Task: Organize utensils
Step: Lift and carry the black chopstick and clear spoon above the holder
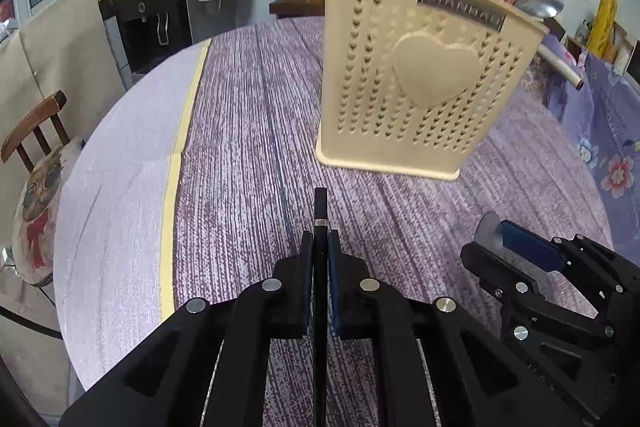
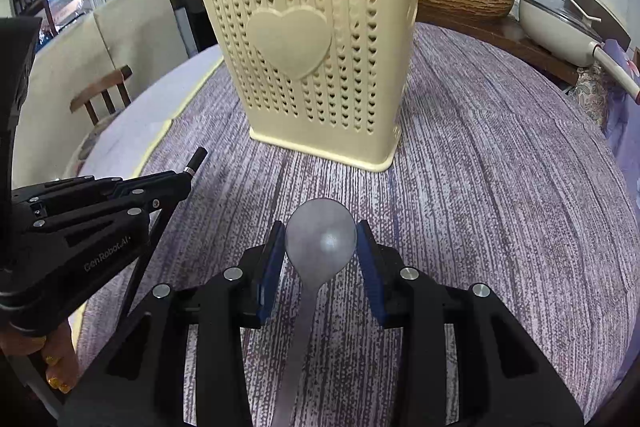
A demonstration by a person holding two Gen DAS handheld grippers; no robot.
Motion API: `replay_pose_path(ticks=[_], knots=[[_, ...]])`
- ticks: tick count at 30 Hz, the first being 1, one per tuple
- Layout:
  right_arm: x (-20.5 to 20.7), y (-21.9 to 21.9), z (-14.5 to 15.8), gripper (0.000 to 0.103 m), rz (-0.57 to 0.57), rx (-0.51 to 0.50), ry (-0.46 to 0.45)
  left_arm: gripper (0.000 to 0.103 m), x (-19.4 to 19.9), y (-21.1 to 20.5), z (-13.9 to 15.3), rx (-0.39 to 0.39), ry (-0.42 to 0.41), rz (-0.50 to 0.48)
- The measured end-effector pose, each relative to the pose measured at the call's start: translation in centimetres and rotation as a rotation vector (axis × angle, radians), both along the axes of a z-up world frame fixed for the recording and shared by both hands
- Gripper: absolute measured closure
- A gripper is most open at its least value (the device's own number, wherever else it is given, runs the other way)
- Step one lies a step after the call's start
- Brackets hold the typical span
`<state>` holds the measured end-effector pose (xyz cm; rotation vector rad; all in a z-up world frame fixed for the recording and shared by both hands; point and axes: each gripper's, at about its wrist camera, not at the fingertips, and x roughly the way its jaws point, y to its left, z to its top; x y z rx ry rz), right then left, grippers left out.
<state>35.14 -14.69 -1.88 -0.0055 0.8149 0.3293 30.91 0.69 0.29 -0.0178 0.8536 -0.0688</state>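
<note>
In the holder [image 2: 316, 59] a few utensils already stand. We've got the left claw [image 1: 320, 251] clamped on a chopstick [image 1: 320, 211], the right claw [image 2: 321, 247] gripping a spoon [image 2: 320, 239]; neither is in yet.

**Both grippers engaged, angled downward**

Left gripper [image 1: 320, 247]: jaws closed tight, blue pads pressed flat on a thin black stick [image 1: 320, 211] that projects toward 12 o'clock. Right gripper [image 2: 321, 247]: jaws partly spread, pads clamping the bowl of a metal spoon [image 2: 321, 241] at 9 and 3 o'clock. A hand [image 2: 48, 359] with yellow-painted nails grips the left unit's handle.
</note>
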Motion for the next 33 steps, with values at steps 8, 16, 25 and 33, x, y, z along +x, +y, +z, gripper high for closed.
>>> replay_pose_path(ticks=[8,16,25,33], knots=[[-1.8,-1.4,3.7,0.066,0.007,0.069,-0.050,0.095,-1.7,0.0,4.5,-0.043,-0.107,-0.009],[-4.1,-2.4,8.0,0.066,0.025,0.084,-0.124,0.095,-4.1,-0.2,9.3,-0.073,-0.229,-0.030],[-5.6,-2.6,9.9,0.066,0.040,0.078,-0.155,0.095,-5.7,-0.2,11.3,-0.079,-0.296,-0.030],[-6.0,-2.6,11.0,0.066,0.059,0.072,-0.182,0.095,-6.3,-0.1,12.2,-0.093,-0.316,-0.035]])
